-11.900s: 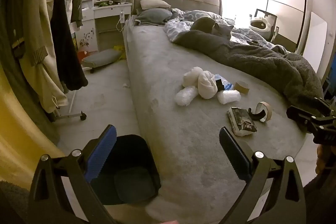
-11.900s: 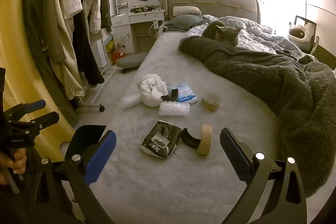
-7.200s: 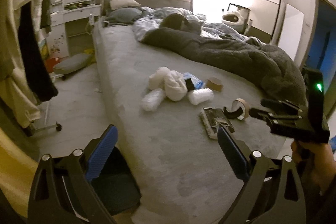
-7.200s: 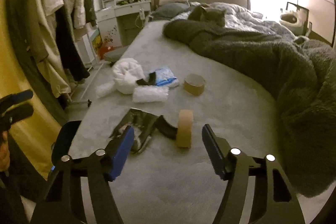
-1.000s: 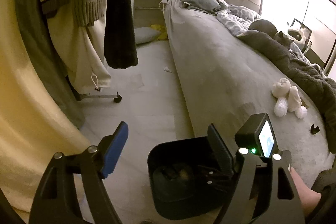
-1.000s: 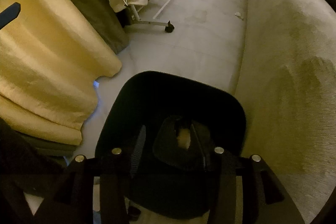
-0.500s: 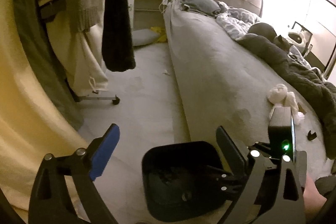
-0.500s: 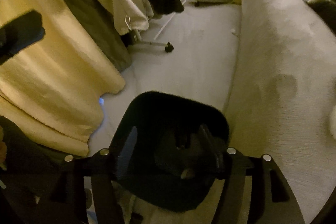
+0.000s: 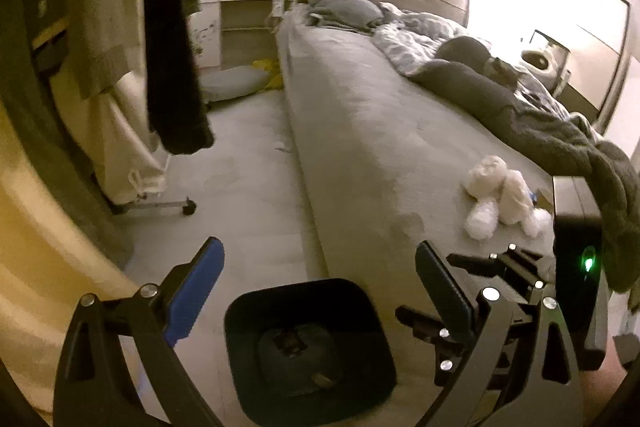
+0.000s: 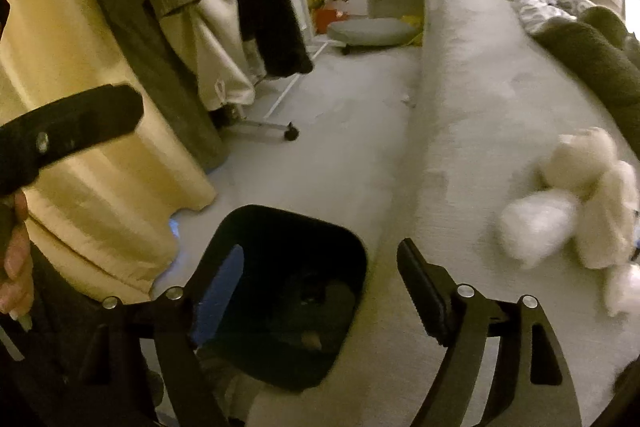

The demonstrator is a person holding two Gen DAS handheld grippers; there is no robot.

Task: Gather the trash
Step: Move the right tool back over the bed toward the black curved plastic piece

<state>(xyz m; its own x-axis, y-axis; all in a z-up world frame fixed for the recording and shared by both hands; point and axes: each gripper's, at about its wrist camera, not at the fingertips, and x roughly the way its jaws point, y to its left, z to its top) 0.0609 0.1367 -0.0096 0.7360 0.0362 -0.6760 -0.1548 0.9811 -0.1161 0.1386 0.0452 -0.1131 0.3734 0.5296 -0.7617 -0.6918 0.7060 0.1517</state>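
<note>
Bin (image 9: 308, 343) on floor tight against bed (image 9: 384, 131) edge, bare floor to its left, trash (image 9: 500, 195) on bed, left gripper (image 9: 316, 291) and right gripper (image 10: 320, 279) wide open above bin, both empty

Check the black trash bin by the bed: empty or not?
Not empty. The black trash bin stands upright and open on the floor, with dark items lying on its bottom in both wrist views; what they are is unclear.
</note>
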